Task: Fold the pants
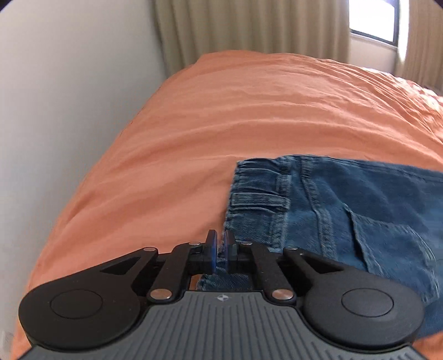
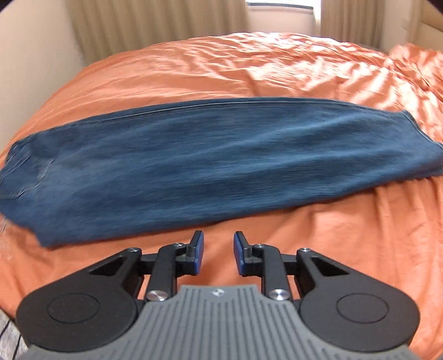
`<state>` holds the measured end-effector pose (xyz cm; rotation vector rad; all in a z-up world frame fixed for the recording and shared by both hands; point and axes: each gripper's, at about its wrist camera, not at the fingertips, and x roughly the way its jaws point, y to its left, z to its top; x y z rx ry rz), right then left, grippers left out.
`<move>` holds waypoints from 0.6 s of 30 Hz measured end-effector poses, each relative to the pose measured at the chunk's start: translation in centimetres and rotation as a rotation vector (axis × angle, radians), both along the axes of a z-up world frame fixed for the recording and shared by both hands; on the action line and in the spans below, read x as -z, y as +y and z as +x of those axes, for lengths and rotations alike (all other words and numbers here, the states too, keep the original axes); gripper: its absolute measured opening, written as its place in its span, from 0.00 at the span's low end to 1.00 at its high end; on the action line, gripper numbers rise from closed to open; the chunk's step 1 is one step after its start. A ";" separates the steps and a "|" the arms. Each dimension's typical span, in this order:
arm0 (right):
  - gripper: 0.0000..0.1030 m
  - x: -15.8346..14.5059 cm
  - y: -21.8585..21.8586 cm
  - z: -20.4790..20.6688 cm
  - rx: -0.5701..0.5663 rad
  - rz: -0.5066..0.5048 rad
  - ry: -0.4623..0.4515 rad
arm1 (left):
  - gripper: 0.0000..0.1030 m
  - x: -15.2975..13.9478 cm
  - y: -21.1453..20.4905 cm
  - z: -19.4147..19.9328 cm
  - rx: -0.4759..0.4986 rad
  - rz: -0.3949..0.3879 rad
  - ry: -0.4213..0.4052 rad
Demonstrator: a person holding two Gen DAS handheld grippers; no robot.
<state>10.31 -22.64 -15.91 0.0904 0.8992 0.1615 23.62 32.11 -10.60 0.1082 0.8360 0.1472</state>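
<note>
My left gripper (image 1: 220, 250) is clamped on the near corner of the jeans (image 1: 346, 210) at the waistband (image 1: 257, 193), denim pinched between the blue pads (image 1: 212, 249), so I judge the step in hand to be a fold carried from the waist end. To do it well I would keep that pinch firm, lift only enough to clear the cloth, and travel along the legs so the edges stay matched. My right gripper (image 2: 218, 253) hangs just short of the jeans' (image 2: 210, 166) near edge with its fingers apart and holding nothing; it should take the matching edge before I move. The jeans lie lengthwise, already doubled leg on leg, on a wrinkled orange bedspread (image 2: 318, 72). A pale wall (image 1: 69, 97) runs along the left, with beige curtains (image 1: 249, 27) and a bright window (image 1: 373, 19) beyond.
</note>
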 end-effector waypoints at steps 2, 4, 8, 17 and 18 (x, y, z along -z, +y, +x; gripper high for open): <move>0.20 0.1 2.5 -0.8 -0.064 0.019 -0.007 | 0.07 -1.5 -1.8 -2.2 0.105 0.050 -0.004; 0.25 0.3 4.8 -1.4 -0.108 0.038 -0.012 | 0.08 -2.7 -3.5 -3.9 0.188 0.084 -0.006; 0.31 0.8 9.3 -2.2 -0.186 0.060 -0.022 | 0.08 -3.6 -7.2 -6.4 0.339 0.136 0.009; 0.44 3.3 18.0 -3.8 -0.356 -0.066 -0.146 | 0.14 0.9 -12.4 -8.7 0.515 0.254 0.065; 0.44 3.4 18.8 -3.7 -0.390 -0.095 -0.170 | 0.14 1.4 -12.8 -8.5 0.515 0.254 0.059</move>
